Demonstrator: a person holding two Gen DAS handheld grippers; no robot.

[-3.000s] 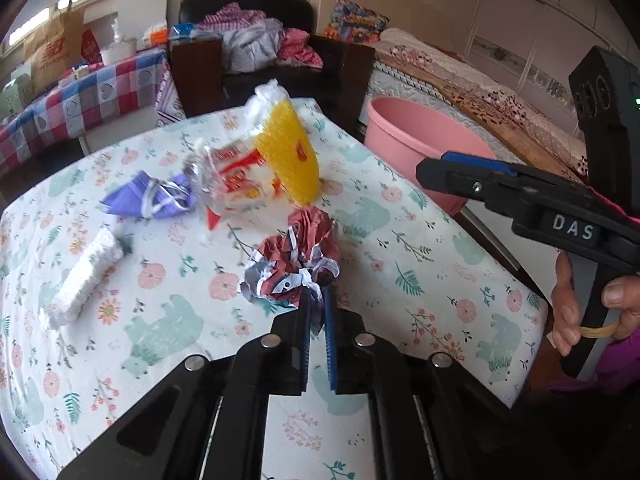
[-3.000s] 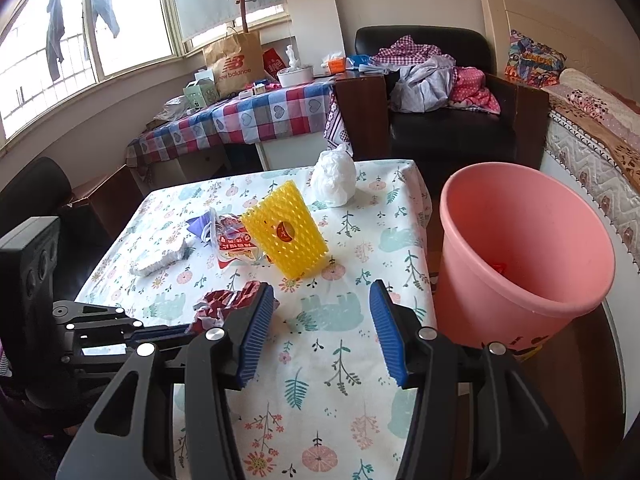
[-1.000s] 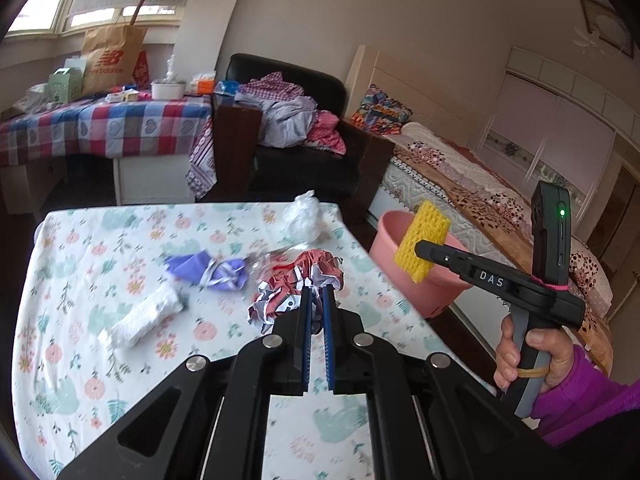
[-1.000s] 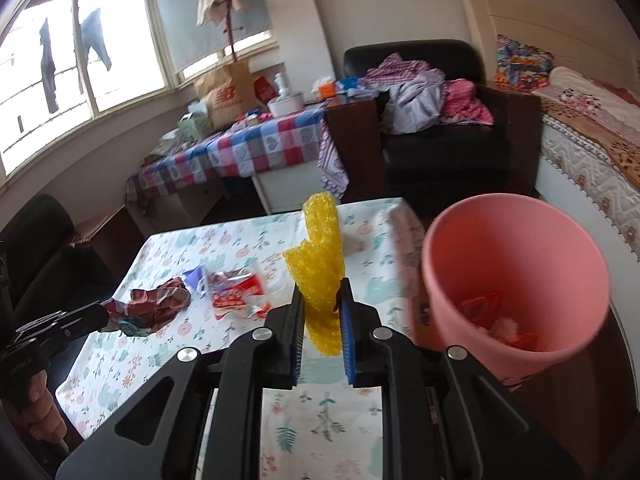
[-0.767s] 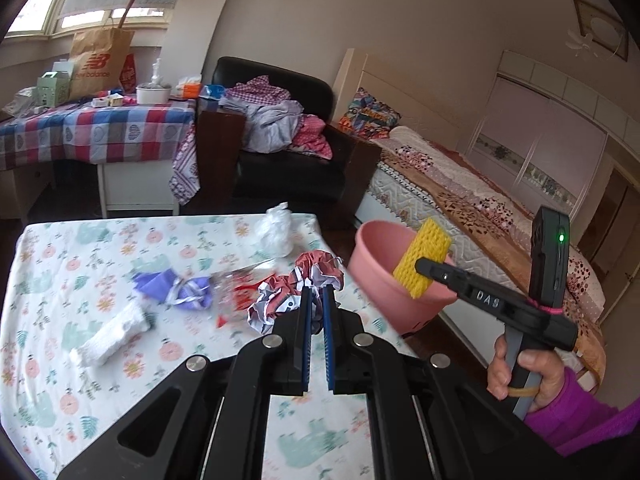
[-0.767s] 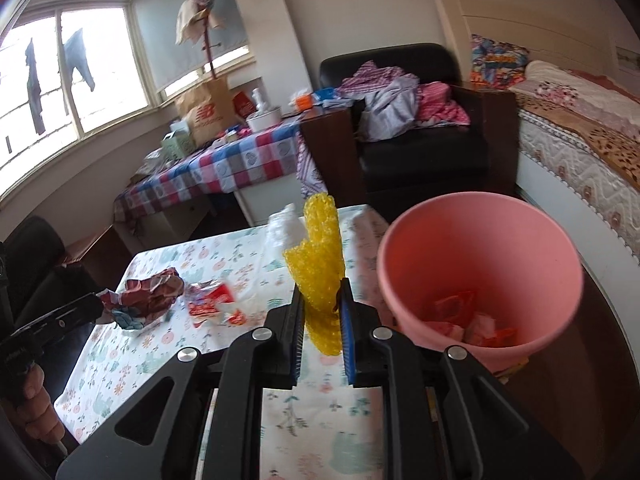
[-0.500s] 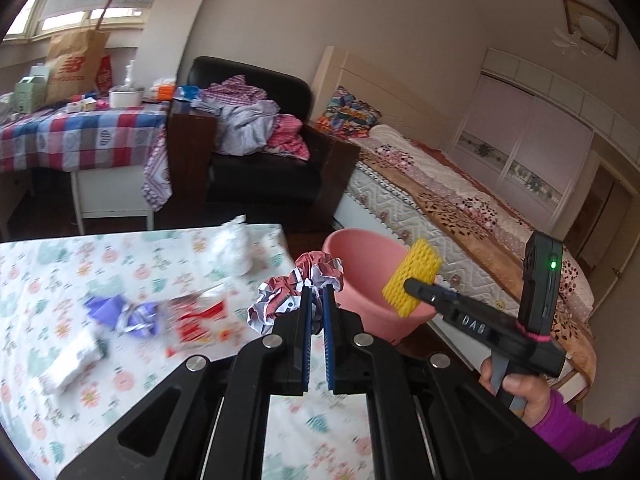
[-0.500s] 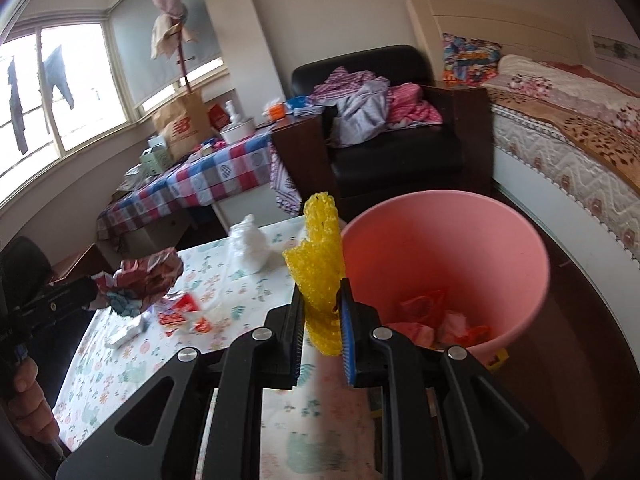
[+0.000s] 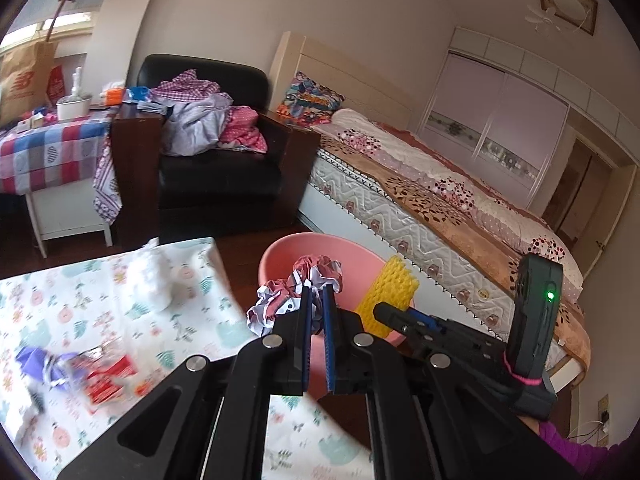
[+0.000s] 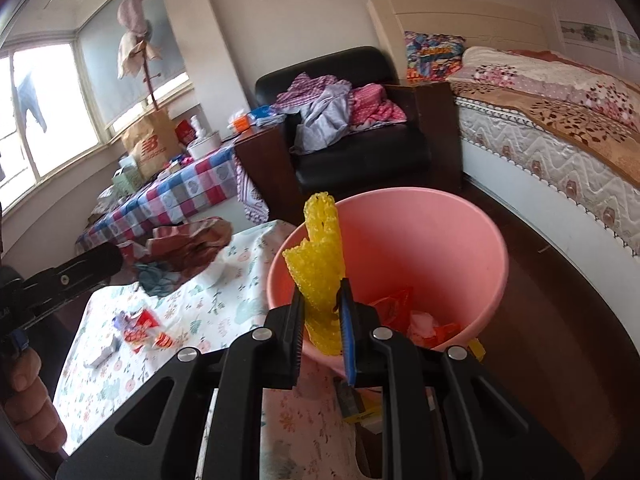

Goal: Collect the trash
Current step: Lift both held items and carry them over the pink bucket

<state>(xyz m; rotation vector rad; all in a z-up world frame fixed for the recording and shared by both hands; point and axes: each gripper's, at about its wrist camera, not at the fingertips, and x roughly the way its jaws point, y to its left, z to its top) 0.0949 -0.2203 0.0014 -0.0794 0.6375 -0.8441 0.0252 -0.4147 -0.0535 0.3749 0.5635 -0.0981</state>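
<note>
My left gripper [image 9: 316, 300] is shut on a crumpled red and white wrapper [image 9: 296, 294] and holds it in the air in front of the pink bin [image 9: 352, 252]. My right gripper [image 10: 322, 292] is shut on a yellow foam net sleeve [image 10: 318, 256], held over the near rim of the pink bin [image 10: 472, 240]. The bin holds red and white wrappers [image 10: 424, 324]. In the left wrist view the yellow sleeve [image 9: 386, 300] sits over the bin's right rim. In the right wrist view the red wrapper [image 10: 188, 244] hangs over the table at the left.
The floral table [image 9: 80, 292] carries a white plastic bag [image 9: 154, 276], a purple wrapper [image 9: 36, 362] and a red and clear wrapper [image 9: 108, 376]. A black armchair [image 10: 360, 136] with clothes, a checked side table [image 10: 180, 192] and a bed [image 10: 560, 128] stand around.
Both grippers have moved right, off the table toward the pink bin, each carrying its trash. The yellow sleeve is now at the bin's rim.
</note>
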